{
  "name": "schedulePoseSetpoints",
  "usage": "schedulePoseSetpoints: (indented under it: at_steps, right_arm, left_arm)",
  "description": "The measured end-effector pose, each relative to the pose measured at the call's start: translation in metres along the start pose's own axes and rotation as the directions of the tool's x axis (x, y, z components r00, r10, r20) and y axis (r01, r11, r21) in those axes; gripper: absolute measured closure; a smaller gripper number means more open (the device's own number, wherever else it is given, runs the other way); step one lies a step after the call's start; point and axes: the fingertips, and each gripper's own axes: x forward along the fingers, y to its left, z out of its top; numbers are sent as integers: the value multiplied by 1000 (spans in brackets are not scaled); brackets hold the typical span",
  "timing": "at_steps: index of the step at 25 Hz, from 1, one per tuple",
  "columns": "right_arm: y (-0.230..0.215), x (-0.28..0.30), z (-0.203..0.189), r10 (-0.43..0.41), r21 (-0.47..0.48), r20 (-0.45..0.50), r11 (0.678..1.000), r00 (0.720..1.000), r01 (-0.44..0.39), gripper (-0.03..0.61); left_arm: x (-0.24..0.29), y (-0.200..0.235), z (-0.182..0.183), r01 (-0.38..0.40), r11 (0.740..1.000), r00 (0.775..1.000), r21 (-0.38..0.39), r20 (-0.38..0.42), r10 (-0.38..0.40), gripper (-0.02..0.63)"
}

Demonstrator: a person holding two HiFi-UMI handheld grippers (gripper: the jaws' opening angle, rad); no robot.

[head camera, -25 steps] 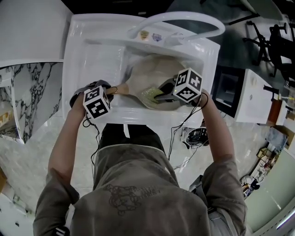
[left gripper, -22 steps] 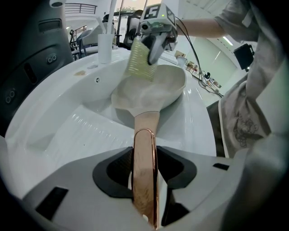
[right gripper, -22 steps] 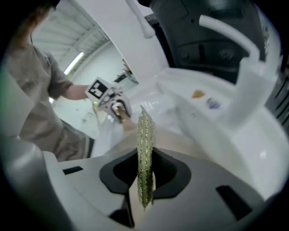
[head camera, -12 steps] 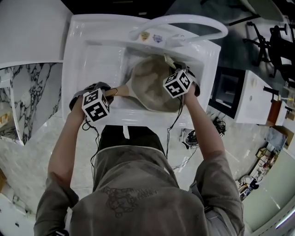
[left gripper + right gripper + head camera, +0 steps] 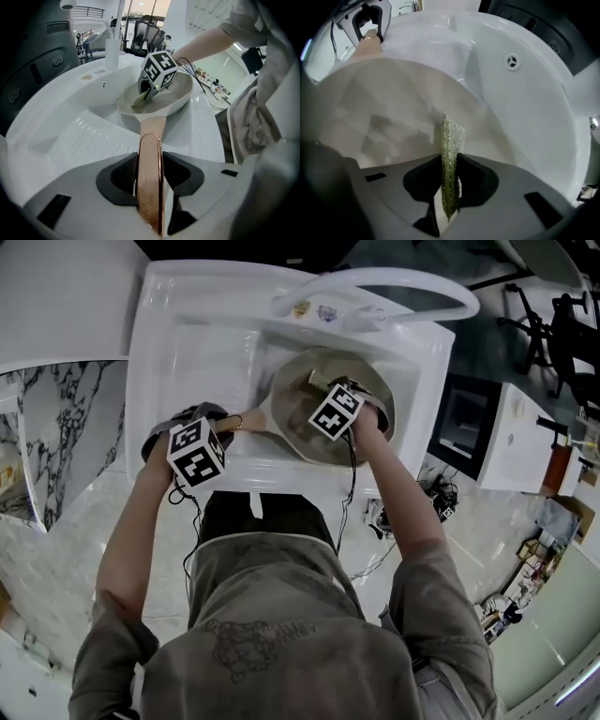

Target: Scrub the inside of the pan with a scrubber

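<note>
A beige pan [image 5: 309, 432] lies in the white sink [image 5: 187, 343], its handle [image 5: 246, 418] pointing left. The left gripper [image 5: 217, 424] is shut on that copper-tipped handle [image 5: 151, 183], holding the pan [image 5: 173, 96] steady. My right gripper [image 5: 323, 395] reaches into the pan and is shut on a thin green-yellow scrubber [image 5: 451, 159]. The scrubber's free edge [image 5: 140, 98] rests against the pan's inner surface [image 5: 384, 117] near the far side. The right gripper's marker cube [image 5: 159, 69] hides most of its jaws in the head view.
A white curved faucet [image 5: 375, 285] arches over the back of the sink. A drain overflow hole [image 5: 512, 61] sits in the basin wall. Marble-patterned counter [image 5: 37, 437] lies to the left, and a dark appliance [image 5: 464, 423] stands to the right.
The right gripper has carried the scrubber from the pan's near right part to the far edge and now left toward its far middle. The left gripper has stayed on the handle.
</note>
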Motion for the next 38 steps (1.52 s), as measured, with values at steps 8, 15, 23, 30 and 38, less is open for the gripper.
schedulePoseSetpoints:
  at_steps: [8, 15, 23, 30, 38]
  right_arm:
    - [57, -38, -13, 317, -57, -54, 946, 947, -320, 505]
    - [111, -84, -8, 655, -38, -75, 751, 752, -659, 505]
    - [123, -134, -8, 858, 107, 20, 509, 514, -854, 508]
    - [50, -173, 30, 697, -46, 308, 691, 648, -721, 508]
    - [-9, -96, 49, 101, -531, 262, 846, 960, 56, 508]
  left_arm:
    - [0, 0, 2, 2, 1000, 1000, 4, 0, -2, 448]
    - [0, 0, 0, -3, 1000, 1000, 2, -2, 3, 448]
    - [1, 0, -1, -10, 1000, 1000, -3, -9, 10, 448]
    - [0, 0, -1, -18, 1000, 1000, -7, -8, 18, 448]
    - [0, 0, -1, -22, 1000, 1000, -12, -9, 22, 448]
